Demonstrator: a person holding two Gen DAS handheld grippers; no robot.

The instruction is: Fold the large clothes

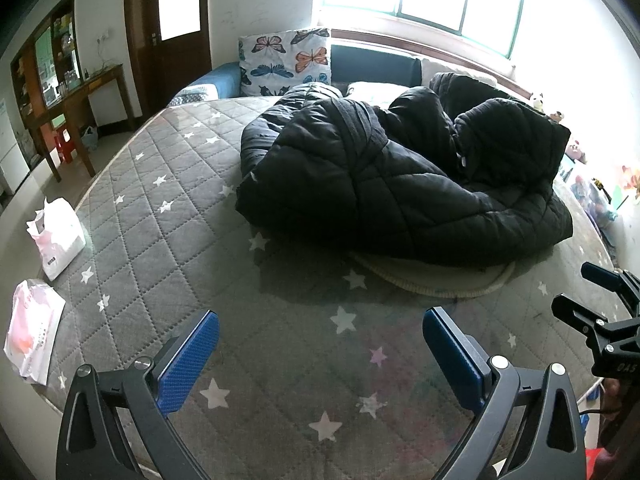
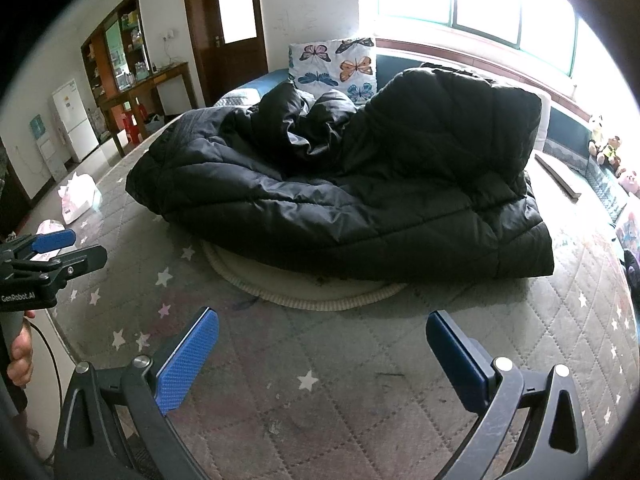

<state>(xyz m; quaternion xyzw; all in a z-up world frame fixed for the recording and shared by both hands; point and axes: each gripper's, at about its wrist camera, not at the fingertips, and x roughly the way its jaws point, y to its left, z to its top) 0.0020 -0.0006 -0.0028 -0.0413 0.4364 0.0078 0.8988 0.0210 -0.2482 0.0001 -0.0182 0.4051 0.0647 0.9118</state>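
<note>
A large black quilted coat (image 1: pixel 384 176) lies crumpled in a heap on the grey star-patterned mattress (image 1: pixel 168 240); it also shows in the right wrist view (image 2: pixel 360 184). It partly covers a round cream mat (image 1: pixel 432 276) (image 2: pixel 304 292). My left gripper (image 1: pixel 320 340) is open and empty, above the mattress a short way in front of the coat. My right gripper (image 2: pixel 322 340) is open and empty, also short of the coat's near edge. Each gripper appears at the edge of the other's view: the right one (image 1: pixel 600 312), the left one (image 2: pixel 60 252).
A butterfly pillow (image 1: pixel 284 60) leans at the bed's far end under a bright window. White plastic bags (image 1: pixel 56 236) lie on the mattress's left edge. A wooden desk (image 1: pixel 80 100), shelves and a door stand at the left. Stuffed toys (image 2: pixel 608 148) line the right side.
</note>
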